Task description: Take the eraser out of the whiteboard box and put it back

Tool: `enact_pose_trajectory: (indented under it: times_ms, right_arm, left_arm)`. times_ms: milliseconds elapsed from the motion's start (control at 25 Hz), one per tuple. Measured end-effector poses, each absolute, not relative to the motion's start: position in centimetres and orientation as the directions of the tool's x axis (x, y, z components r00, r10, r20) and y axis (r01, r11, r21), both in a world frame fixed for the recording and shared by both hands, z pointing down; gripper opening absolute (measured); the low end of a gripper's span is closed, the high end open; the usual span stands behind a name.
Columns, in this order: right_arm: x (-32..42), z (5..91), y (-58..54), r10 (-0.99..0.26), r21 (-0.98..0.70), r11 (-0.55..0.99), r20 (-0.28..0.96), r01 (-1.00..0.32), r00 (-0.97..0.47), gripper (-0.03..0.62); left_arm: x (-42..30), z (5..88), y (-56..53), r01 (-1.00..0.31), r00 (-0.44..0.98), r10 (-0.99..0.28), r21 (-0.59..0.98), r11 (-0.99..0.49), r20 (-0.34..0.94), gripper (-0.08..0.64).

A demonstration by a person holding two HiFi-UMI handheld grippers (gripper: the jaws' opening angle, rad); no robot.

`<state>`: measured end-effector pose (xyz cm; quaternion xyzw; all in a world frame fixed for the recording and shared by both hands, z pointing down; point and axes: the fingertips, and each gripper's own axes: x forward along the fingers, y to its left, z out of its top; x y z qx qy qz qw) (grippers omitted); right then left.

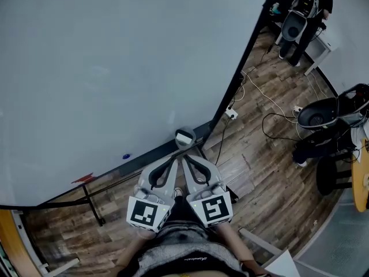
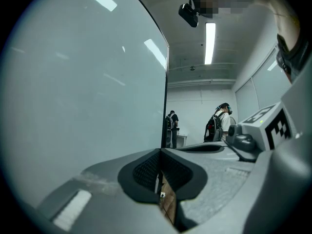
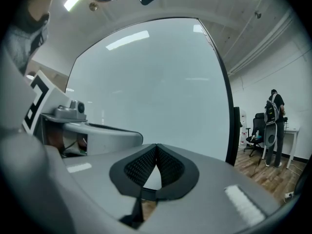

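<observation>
Eraser (image 1: 184, 135) apparently lying in the whiteboard box (image 1: 185, 146) at the foot of the whiteboard (image 1: 115, 68), just past both tips: spread the closed, empty right gripper (image 3: 156, 146) first, keep the closed, empty left gripper (image 2: 160, 151) aside, then pinch squarely across its sides.

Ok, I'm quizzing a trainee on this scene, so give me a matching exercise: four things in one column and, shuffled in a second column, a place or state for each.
Things:
1. whiteboard
2. left gripper
3. power strip
4. standing person

Place or state:
A. lying flat on the floor
B. far off, beside a white desk
C. jaws shut, nothing between them
D. upright, filling the left of the head view

Pairs: 1-D, 2-C, 3-A, 4-B
</observation>
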<state>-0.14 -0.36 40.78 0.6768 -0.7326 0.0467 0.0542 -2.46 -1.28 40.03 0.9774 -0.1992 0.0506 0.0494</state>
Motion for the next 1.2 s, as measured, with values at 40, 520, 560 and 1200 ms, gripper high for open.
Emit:
enact_pose_trajectory:
  times_ms: [40,520,560,1200]
  right_arm:
    - [0.0,40.7,-0.7,-0.985,0.007,0.098,0.144,-0.995,-0.096,0.003]
    - [3.2,38.0,-5.5,-0.943,0.036,0.313,0.130,-0.949,-0.306,0.003]
    - [3.2,37.8,-5.8,-0.938,0.039,0.329,0.126,-0.944,-0.322,0.003]
    - [3.7,37.8,-6.8,-0.891,0.044,0.446,0.121,-0.894,-0.438,0.003]
  left_arm:
    - [-2.3,40.0,-1.5,-0.407,0.910,-0.398,0.075,-0.910,0.118,0.002]
    - [0.8,38.1,-6.1,-0.588,0.807,-0.581,0.058,-0.807,0.108,0.002]
    - [0.9,38.0,-6.4,-0.601,0.798,-0.593,0.056,-0.797,0.110,0.001]
    - [1.7,37.6,-7.3,-0.693,0.720,-0.686,0.058,-0.718,0.107,0.002]
